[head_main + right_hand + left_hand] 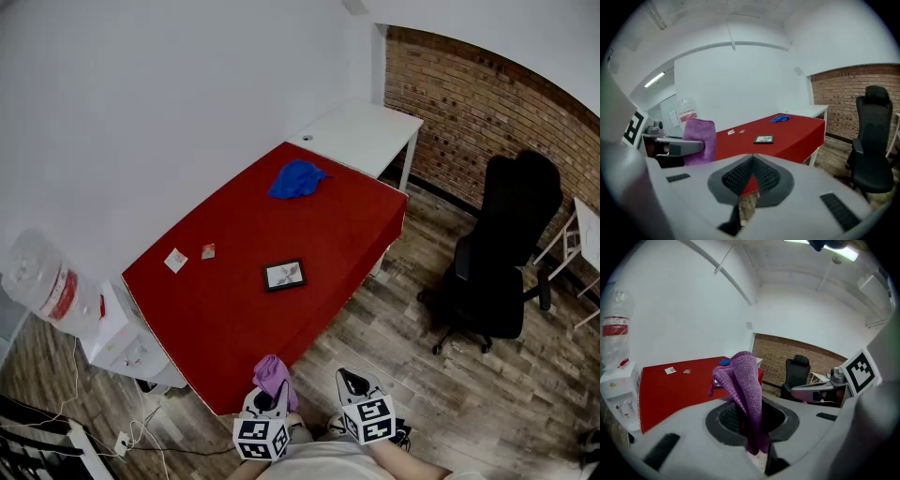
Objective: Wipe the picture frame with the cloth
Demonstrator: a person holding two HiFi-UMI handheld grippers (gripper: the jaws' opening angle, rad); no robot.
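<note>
A small dark picture frame [284, 275] [764, 138] lies flat near the front middle of the red table [225, 309]. My left gripper [273, 397] [749, 420] hovers off the table's near corner and is shut on a purple cloth [272, 373] [744, 380], which stands up bunched from its jaws. In the right gripper view the purple cloth [700, 140] shows at the left. To its right, my right gripper [353, 382] [752, 160] hangs over the floor, jaws together with nothing between them. Both grippers are well short of the frame.
A crumpled blue cloth [296, 179] lies at the table's far end. Two small cards [175, 260] sit near the left edge. A white desk [361, 131] adjoins the far end, a black office chair [502, 262] stands right, a water dispenser [56, 286] left.
</note>
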